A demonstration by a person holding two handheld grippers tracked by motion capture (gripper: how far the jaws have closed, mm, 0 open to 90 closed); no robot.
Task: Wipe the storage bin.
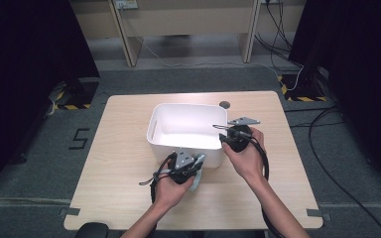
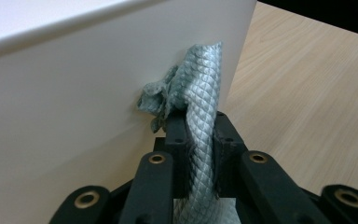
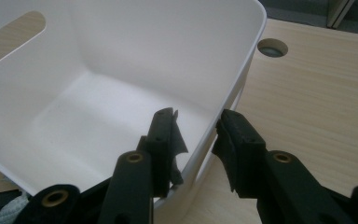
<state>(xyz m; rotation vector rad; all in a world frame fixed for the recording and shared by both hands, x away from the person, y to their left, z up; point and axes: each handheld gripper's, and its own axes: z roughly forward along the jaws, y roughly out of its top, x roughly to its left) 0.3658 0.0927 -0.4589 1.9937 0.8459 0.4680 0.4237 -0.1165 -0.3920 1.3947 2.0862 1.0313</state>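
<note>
Between hand-held gripper (image 2: pixel 200 154) jaws: cloth (image 2: pixel 200 93).

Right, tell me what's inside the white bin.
The white bin looks empty: the right gripper view shows its bare floor and walls. The right gripper straddles its rim, one jaw inside. The near corner under that jaw is hidden. The cloth presses its outside wall.

My left gripper (image 1: pixel 191 166) is black, with a grey three-cornered plate on top and a dark cable looping off at nine o'clock. My right gripper (image 1: pixel 228 136) matches, its cable trailing toward five o'clock. Up close, both show black bars with brass-ringed screw holes. My forearms are bare, no sleeves.
</note>
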